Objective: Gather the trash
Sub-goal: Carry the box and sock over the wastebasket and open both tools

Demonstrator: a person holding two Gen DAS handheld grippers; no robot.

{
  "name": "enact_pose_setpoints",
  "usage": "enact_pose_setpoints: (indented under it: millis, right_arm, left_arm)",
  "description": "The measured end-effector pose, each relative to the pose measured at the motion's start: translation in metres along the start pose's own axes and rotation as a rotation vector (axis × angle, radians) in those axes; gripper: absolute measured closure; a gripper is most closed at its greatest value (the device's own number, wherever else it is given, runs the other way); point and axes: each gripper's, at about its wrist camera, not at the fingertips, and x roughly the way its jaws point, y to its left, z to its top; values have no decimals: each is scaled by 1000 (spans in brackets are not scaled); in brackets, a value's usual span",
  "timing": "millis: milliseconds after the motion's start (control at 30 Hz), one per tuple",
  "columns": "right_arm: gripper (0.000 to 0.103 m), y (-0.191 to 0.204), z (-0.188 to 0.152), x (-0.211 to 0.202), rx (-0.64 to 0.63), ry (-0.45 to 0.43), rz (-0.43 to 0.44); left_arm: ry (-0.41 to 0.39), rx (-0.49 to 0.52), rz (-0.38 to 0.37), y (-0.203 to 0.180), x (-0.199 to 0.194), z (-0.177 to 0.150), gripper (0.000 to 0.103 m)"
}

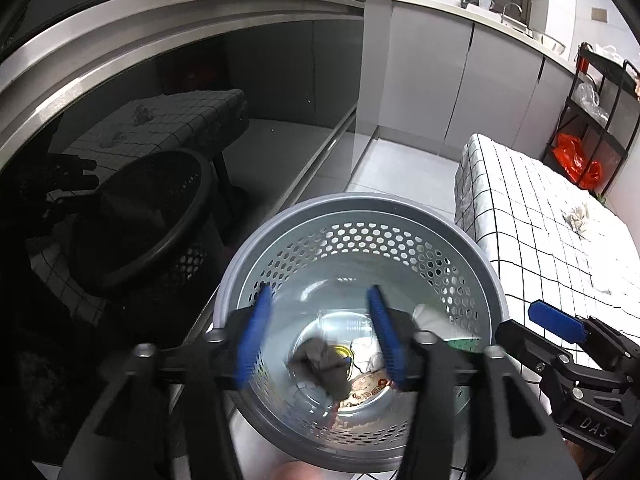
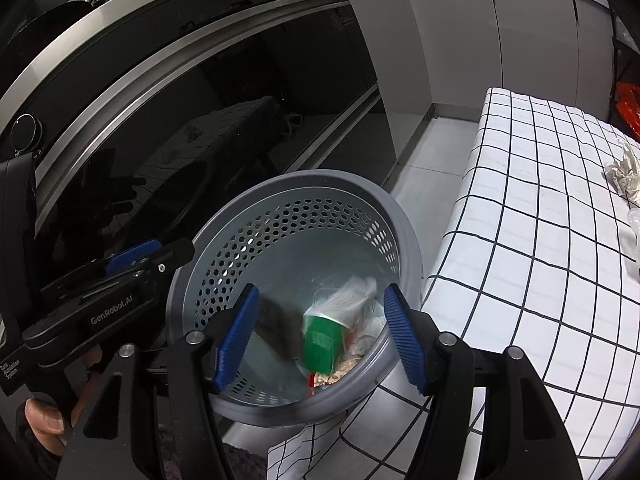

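Note:
A grey perforated trash basket [image 1: 360, 208] stands on the floor beside the checked table; it also shows in the right wrist view [image 2: 404, 216]. My left gripper [image 1: 320, 334] is open above it, and a crumpled grey wad [image 1: 320, 364] lies blurred inside, with white paper [image 1: 368, 354] and a clear cup [image 1: 344, 322]. My right gripper [image 2: 320, 336] is open over the basket, above a blurred green cup [image 2: 322, 342] inside it. Crumpled paper [image 2: 624, 176] lies on the checked tablecloth [image 2: 540, 220], also seen in the left wrist view [image 1: 576, 216].
A glossy black oven front [image 1: 180, 120] with steel trim stands left of the basket. Grey cabinets [image 1: 440, 88] run along the back. A black rack [image 1: 592, 128] holds an orange bag [image 1: 576, 160]. The right gripper's body [image 1: 580, 360] shows beside the basket.

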Motion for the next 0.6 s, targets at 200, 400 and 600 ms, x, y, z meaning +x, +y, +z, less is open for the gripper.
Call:
enact_pose_setpoints:
  millis: [200,400,600]
  right_arm:
    - [41,1,0,0,-1,-1,-3]
    - [41,-1,1,1,3,-5,-6]
    - [41,-1,0,-1,8,-10,-14]
  left_arm:
    - [-4,-4,-1,1,-1,0,48]
    - [-2,-3,0,2,0,0,48]
    - [-6,-5,-1,2,-1,0,42]
